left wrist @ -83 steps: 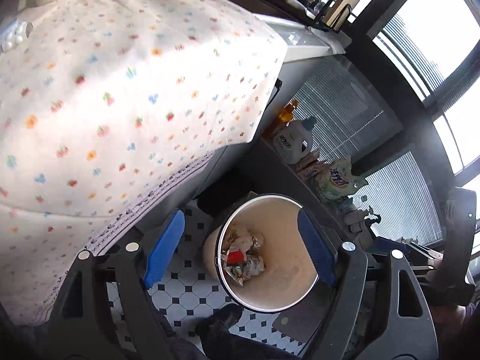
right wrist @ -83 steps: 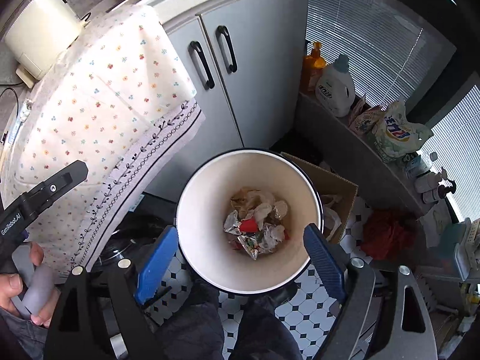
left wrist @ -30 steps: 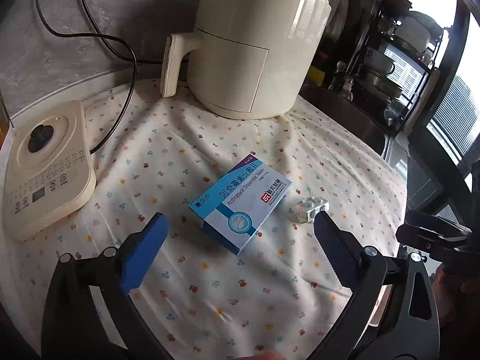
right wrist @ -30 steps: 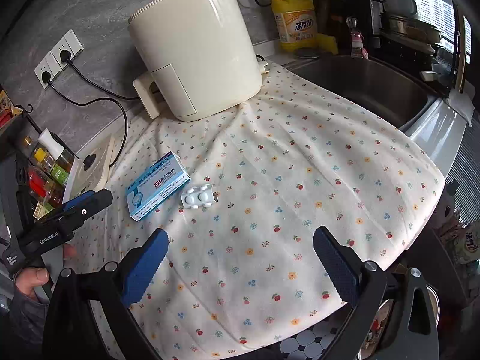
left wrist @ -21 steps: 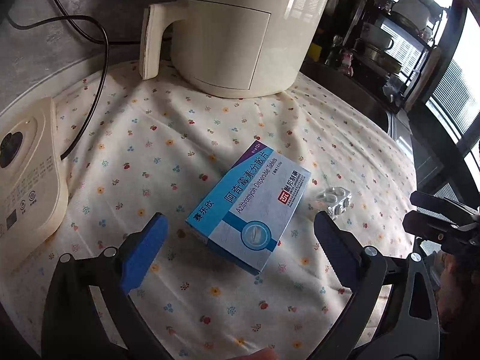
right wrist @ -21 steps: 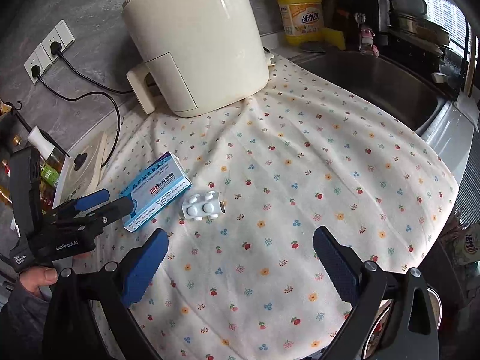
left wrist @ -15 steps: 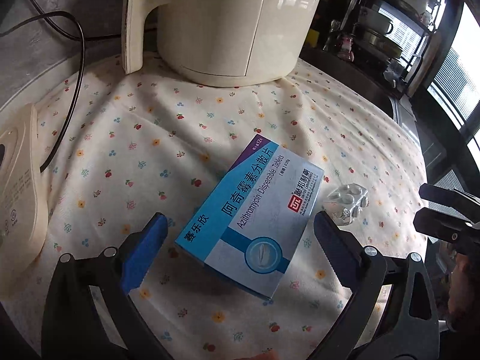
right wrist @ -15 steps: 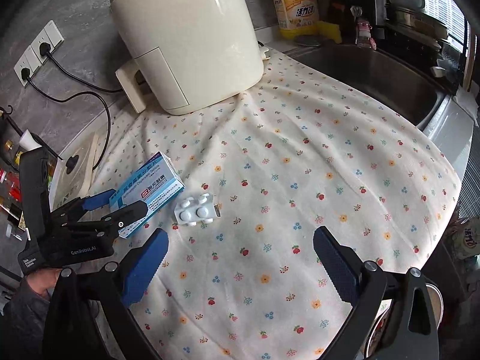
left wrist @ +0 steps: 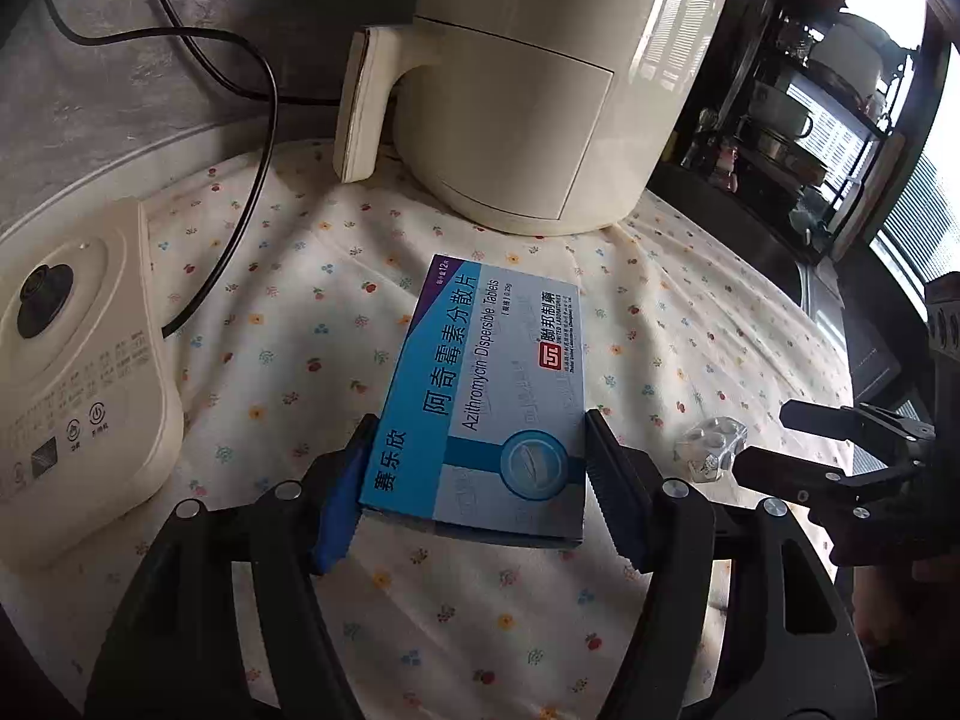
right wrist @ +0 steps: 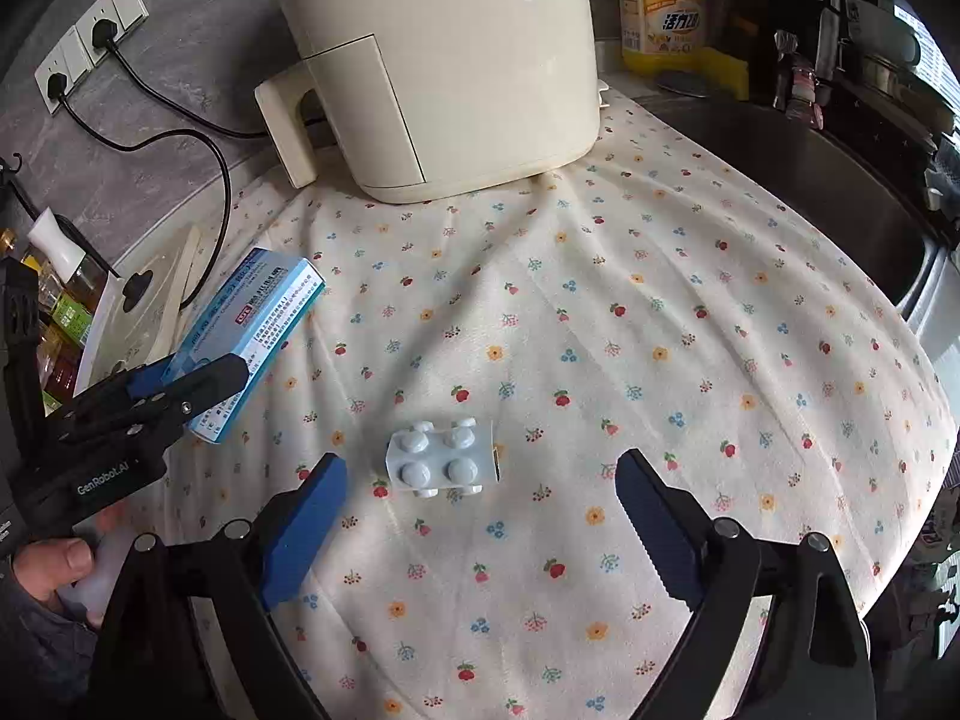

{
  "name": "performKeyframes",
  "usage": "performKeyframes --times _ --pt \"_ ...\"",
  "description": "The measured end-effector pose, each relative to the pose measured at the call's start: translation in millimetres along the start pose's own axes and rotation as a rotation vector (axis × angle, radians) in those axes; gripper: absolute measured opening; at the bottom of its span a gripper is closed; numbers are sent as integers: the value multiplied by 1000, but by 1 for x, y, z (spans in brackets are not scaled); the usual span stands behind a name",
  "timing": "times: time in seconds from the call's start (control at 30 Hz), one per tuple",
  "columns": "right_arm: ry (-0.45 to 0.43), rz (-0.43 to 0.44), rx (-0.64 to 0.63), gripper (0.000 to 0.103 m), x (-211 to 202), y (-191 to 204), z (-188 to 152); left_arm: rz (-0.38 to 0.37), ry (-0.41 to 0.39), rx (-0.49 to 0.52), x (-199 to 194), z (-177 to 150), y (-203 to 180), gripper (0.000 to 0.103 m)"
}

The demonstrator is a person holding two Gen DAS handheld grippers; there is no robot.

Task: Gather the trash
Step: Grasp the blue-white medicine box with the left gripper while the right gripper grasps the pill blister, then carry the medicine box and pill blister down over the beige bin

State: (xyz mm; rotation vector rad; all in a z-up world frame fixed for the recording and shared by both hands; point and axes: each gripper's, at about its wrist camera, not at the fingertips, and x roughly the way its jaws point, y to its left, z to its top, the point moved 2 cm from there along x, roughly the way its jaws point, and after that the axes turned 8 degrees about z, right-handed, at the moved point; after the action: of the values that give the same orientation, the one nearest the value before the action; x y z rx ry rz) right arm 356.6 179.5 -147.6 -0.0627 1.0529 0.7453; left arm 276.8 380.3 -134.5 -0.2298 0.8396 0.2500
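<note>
The medicine box (left wrist: 492, 396) lay on the floral cloth (right wrist: 690, 324) over the counter, clamped by the left hand-held gripper (left wrist: 474, 480). The right hand-held gripper (right wrist: 480, 516) stood apart around the blister pack (right wrist: 441, 459).

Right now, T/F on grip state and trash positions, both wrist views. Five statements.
1. The left gripper is shut on the medicine box. True.
2. The right gripper holds the blister pack. False: its jaws are open, the pack lies on the cloth between them.
3. The blister pack sits in the sink. False: it is on the floral cloth.
4. The air fryer stands on the cloth's far edge. True.
5. The medicine box is red. False: blue and white.
</note>
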Motion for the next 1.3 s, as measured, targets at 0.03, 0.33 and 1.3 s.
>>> performKeyframes --times 0.03,0.33,1.3 --pt "4 -3 -9 89 3 1 2 6 -8 -9 -4 0 3 67" --pt "16 68 -57 40 -3 8 -1 46 -85 -57 -42 1 4 67" --pt "-168 -5 152 41 -223 -143 -135 -168 -78 95 -96 -50 -243 67"
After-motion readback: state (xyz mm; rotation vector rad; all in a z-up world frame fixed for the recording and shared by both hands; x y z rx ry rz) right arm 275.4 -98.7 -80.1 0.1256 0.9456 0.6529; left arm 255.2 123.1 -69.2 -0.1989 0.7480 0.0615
